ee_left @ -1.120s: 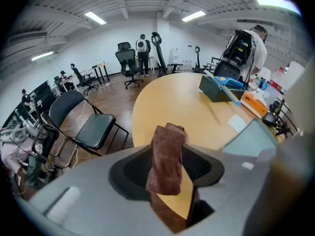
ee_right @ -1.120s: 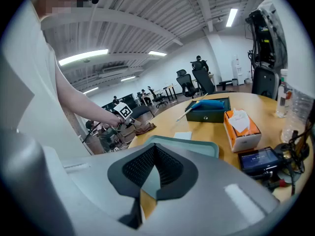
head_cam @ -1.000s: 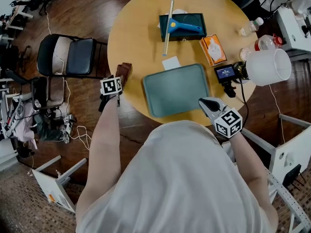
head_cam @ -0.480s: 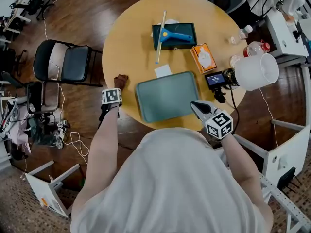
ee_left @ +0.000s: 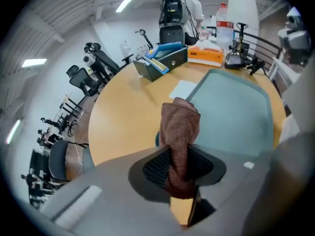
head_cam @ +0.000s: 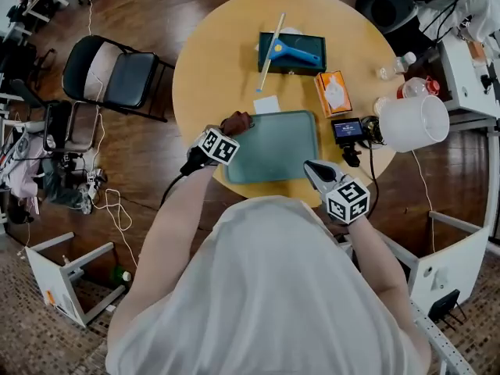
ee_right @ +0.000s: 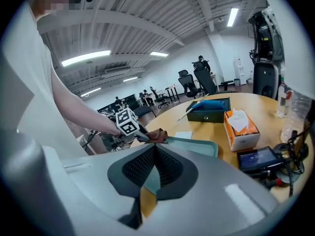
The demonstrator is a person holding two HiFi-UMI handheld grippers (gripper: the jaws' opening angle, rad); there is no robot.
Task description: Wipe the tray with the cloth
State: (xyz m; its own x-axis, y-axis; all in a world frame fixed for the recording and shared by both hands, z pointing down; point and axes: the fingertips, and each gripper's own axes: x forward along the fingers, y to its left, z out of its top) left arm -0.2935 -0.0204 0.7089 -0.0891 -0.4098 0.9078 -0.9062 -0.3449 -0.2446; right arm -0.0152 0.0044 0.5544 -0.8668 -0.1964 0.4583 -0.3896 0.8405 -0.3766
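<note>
A teal tray [head_cam: 277,148] lies on the round wooden table [head_cam: 207,61], near its front edge. My left gripper [head_cam: 233,128] is shut on a brown cloth [head_cam: 237,121], which hangs over the tray's far left corner. In the left gripper view the cloth [ee_left: 180,127] is pinched between the pads and the tray [ee_left: 236,107] spreads out beyond it to the right. My right gripper [head_cam: 313,171] is shut and empty at the tray's near right corner. Its own view shows the tray [ee_right: 199,146] ahead and the cloth [ee_right: 156,135] at the far corner.
Behind the tray lie a white card [head_cam: 266,104], a dark box [head_cam: 291,53] with a blue-handled tool, a long stick [head_cam: 270,45] and an orange tissue box [head_cam: 333,92]. A small screen device [head_cam: 346,130], a white shade [head_cam: 410,122] and bottles [head_cam: 391,69] crowd the right. A folding chair [head_cam: 117,76] stands left.
My left gripper has carried the cloth rightward from the table's left edge to the tray's far left corner, rolling as it went. The right gripper has stayed put.
</note>
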